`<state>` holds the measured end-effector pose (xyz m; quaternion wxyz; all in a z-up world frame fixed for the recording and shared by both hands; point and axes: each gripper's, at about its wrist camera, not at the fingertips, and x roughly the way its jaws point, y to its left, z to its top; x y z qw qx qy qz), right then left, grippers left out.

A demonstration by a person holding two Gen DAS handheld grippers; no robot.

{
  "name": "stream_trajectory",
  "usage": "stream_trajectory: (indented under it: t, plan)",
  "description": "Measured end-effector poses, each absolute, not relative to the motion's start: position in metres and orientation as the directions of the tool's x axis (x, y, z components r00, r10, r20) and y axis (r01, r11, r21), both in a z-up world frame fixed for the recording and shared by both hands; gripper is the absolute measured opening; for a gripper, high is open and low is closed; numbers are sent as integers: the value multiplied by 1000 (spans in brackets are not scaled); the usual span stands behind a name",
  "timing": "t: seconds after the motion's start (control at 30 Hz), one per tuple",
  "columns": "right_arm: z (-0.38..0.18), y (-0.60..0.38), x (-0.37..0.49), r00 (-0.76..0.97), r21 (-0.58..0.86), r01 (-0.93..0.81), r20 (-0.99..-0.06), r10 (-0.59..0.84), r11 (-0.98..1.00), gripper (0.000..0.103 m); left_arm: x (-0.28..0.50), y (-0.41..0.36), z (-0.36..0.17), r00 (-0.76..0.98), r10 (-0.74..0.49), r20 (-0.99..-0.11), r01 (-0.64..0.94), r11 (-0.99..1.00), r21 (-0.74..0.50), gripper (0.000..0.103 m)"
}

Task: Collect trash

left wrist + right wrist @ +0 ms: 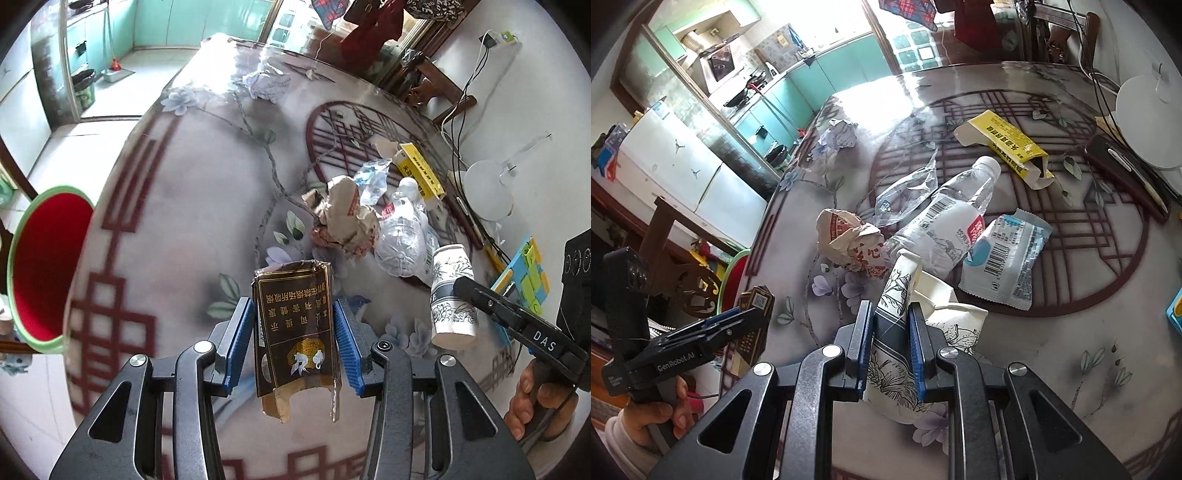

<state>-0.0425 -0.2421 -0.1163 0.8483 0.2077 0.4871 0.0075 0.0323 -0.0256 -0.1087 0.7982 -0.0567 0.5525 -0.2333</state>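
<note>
Your left gripper [293,341] pinches a flattened dark brown cigarette pack [295,332] above the round floral-patterned table [177,229], near the red bin with a green rim [44,266]. Your right gripper [888,347] squeezes a crumpled white paper cup with black ink drawings [894,332]. Beyond it lie a crushed clear plastic bottle [945,221], a white-and-blue wrapper [1004,258] and a yellow carton [1008,147].

Counter [1052,354]: bore a floral lattice print.
White lamp base [1145,122]: stood at counter's far right edge.
Fridge [683,173]: stood beyond counter's left edge.

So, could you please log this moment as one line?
left gripper: shut on cigarette pack | right gripper: shut on paper cup | bin: left of table | bottle, wrappers: on table
</note>
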Motion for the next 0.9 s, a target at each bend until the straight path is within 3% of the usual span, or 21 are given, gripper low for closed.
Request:
stream_trajectory:
  t: [0.9]
  plan:
    - [-111,-126,17,498,325,97,-834,237,941,16,85,93,-114,324,-404,-856,196,913,-357,43]
